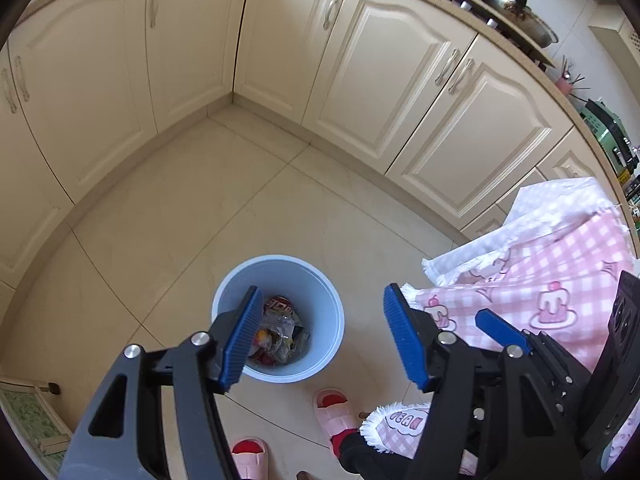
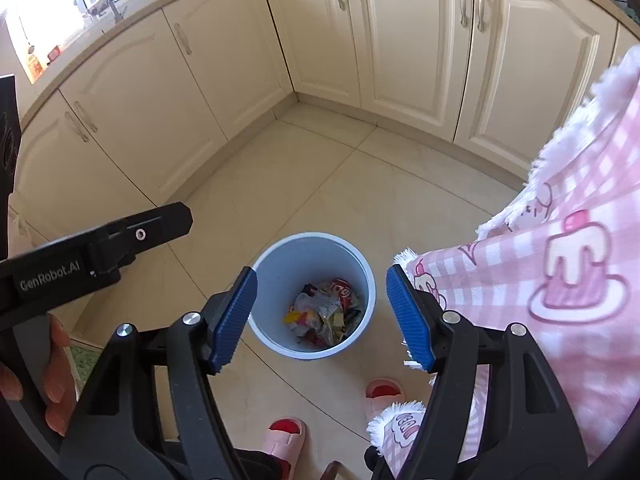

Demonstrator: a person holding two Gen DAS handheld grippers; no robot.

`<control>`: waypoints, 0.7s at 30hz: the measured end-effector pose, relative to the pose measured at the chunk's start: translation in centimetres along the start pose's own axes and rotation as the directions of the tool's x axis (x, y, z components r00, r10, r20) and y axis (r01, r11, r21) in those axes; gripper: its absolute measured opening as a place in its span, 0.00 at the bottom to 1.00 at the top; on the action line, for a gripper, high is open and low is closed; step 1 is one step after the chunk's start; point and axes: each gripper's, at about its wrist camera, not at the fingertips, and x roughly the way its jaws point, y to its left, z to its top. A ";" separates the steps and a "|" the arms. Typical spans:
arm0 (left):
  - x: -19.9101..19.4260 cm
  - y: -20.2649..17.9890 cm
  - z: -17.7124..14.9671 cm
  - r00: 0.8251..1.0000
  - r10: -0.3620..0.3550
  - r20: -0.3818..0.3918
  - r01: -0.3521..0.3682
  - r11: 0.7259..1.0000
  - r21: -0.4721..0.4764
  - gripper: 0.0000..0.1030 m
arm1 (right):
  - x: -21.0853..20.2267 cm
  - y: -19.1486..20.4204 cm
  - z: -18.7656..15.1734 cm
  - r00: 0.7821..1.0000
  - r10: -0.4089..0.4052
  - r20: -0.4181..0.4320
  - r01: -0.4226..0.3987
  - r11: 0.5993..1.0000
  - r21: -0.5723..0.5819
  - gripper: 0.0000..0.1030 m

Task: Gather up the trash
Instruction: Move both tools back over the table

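Note:
A light blue trash bin (image 1: pixel 324 304) stands on the tiled floor and also shows in the right wrist view (image 2: pixel 288 264). Crumpled wrappers and a red can (image 1: pixel 280 332) lie in its bottom; they show in the right wrist view too (image 2: pixel 324 312). My left gripper (image 1: pixel 320 336) is open and empty, held above the bin. My right gripper (image 2: pixel 322 312) is open and empty, also above the bin. A blue fingertip (image 1: pixel 500 328) of the right gripper shows at the right of the left wrist view. The black body of the left gripper (image 2: pixel 100 244) shows at the left of the right wrist view.
A pink checked tablecloth (image 1: pixel 552 280) hangs at the right, close to the bin (image 2: pixel 560 264). Cream cabinets (image 1: pixel 200 60) line the corner behind. The person's pink slippers (image 1: pixel 334 412) stand just in front of the bin. A green mat (image 1: pixel 28 416) lies at the lower left.

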 end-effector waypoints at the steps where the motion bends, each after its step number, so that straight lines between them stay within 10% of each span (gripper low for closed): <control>1: -1.0 -0.2 -0.1 1.000 0.008 0.017 -0.008 1.000 0.004 0.60 | -0.7 0.2 0.1 1.000 0.003 0.011 -0.003 1.000 -0.004 0.65; 11: -12.7 -2.0 -0.8 0.977 0.036 0.209 -0.043 0.999 0.029 0.64 | -10.3 3.0 0.2 0.988 0.048 0.148 -0.038 0.997 -0.070 0.66; 21: -24.0 -8.2 -3.0 0.910 0.010 0.414 -0.056 0.993 0.100 0.68 | -22.2 2.7 -0.6 0.943 0.010 0.331 0.025 0.995 -0.101 0.71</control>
